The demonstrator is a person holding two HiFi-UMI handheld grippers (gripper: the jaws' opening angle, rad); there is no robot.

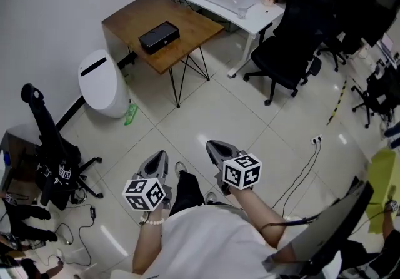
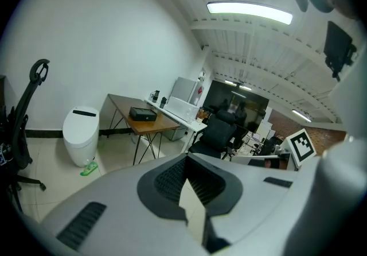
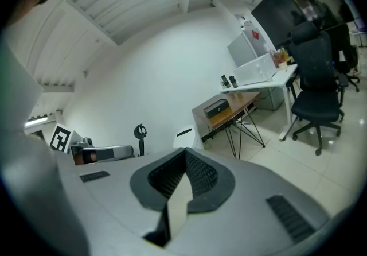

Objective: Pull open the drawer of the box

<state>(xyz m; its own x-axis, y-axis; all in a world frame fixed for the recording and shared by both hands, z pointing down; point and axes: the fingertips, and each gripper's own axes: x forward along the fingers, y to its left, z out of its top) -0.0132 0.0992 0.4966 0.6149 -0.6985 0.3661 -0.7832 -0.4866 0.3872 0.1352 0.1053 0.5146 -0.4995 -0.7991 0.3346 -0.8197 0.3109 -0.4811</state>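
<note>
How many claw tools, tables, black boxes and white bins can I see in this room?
Grippers: 2 (left gripper, right gripper)
Tables: 2 (wooden table, white table)
Black boxes: 1 (black box)
White bins: 1 (white bin)
Total: 6

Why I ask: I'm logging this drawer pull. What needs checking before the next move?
1. Box in sight on the wooden table: ok.
2. Left gripper empty: ok, shut on nothing.
3. Right gripper empty: ok, shut on nothing.
4. Grippers near the box: not ok, a stretch of floor lies between.
5. Drawer front and handle found: cannot tell, too small.
</note>
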